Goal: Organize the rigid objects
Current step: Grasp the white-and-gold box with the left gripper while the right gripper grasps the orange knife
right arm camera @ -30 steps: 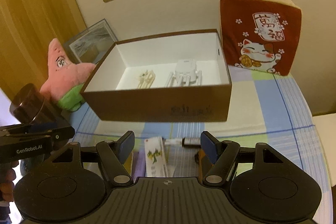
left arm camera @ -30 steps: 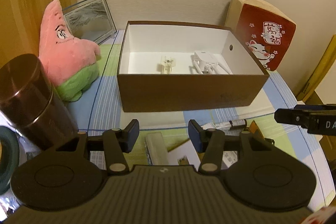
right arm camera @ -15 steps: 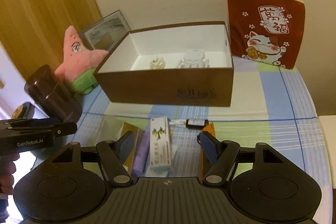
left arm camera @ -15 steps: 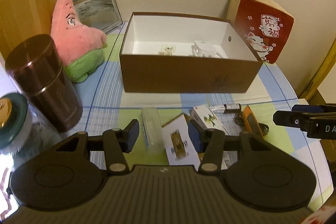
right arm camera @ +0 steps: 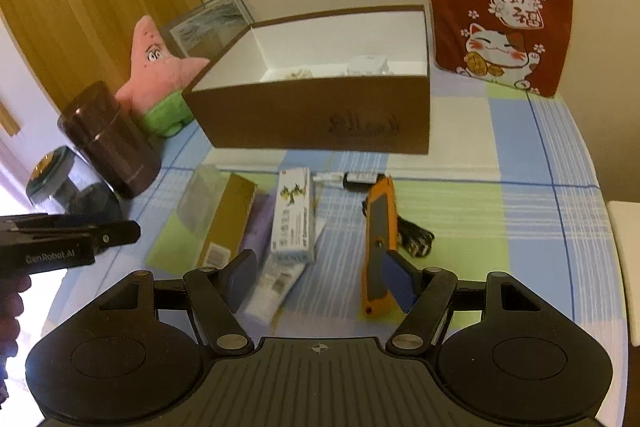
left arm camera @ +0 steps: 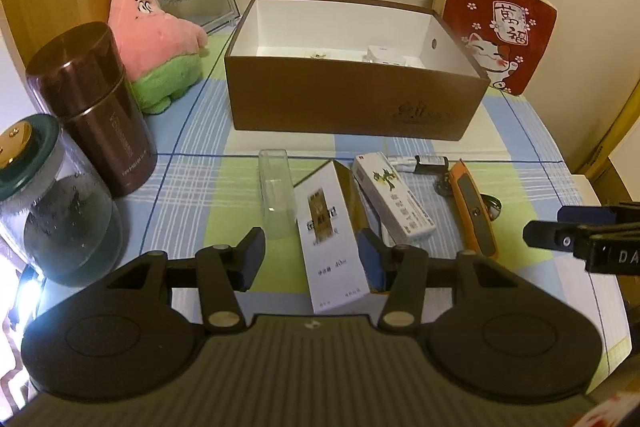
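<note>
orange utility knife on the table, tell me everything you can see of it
The orange utility knife is a long slim tool with an orange body and a grey grip panel. It lies flat on the checked tablecloth, in front of the brown box, beside a dark cord. Nothing grips it; the right gripper hovers open nearby.

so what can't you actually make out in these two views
- Items in the brown box: both views, its front wall hides all but their pale tops.
- Purple box: right wrist view, mostly under the gold box.
- Black cable: orange utility knife covers part.
- Print on the white carton: too small.
</note>
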Action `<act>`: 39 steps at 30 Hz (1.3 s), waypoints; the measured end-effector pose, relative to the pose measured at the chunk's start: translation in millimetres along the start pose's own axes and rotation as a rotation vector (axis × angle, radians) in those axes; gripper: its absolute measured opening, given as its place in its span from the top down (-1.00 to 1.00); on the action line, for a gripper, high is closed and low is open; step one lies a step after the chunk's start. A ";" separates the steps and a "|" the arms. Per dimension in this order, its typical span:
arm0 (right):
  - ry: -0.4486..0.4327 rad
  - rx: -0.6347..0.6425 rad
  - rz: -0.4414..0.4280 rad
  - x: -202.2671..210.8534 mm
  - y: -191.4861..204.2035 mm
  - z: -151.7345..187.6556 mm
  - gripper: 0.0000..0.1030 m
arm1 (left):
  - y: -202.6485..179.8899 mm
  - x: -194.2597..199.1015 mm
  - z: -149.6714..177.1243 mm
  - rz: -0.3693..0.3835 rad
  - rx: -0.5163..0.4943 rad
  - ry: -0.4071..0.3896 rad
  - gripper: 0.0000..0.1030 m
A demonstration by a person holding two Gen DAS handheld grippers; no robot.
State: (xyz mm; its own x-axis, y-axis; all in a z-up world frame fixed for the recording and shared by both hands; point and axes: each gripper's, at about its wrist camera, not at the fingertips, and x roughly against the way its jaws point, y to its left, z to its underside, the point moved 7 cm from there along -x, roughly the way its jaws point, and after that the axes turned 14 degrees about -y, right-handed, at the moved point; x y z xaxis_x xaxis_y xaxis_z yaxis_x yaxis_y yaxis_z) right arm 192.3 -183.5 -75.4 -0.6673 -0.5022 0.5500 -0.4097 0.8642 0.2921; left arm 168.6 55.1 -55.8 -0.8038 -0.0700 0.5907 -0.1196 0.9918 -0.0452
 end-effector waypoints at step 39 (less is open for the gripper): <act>0.064 0.063 0.105 -73.9 -36.3 34.4 -0.22 | -14.6 -53.9 28.4 0.045 0.025 0.091 -0.01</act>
State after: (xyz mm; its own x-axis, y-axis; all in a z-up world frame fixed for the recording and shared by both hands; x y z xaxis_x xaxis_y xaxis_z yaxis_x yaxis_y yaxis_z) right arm 235.1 -178.8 -153.6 -0.6683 -0.4047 0.6242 -0.3796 0.9071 0.1816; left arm 197.1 41.4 -109.9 -0.7526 -0.0139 0.6583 -0.0995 0.9907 -0.0929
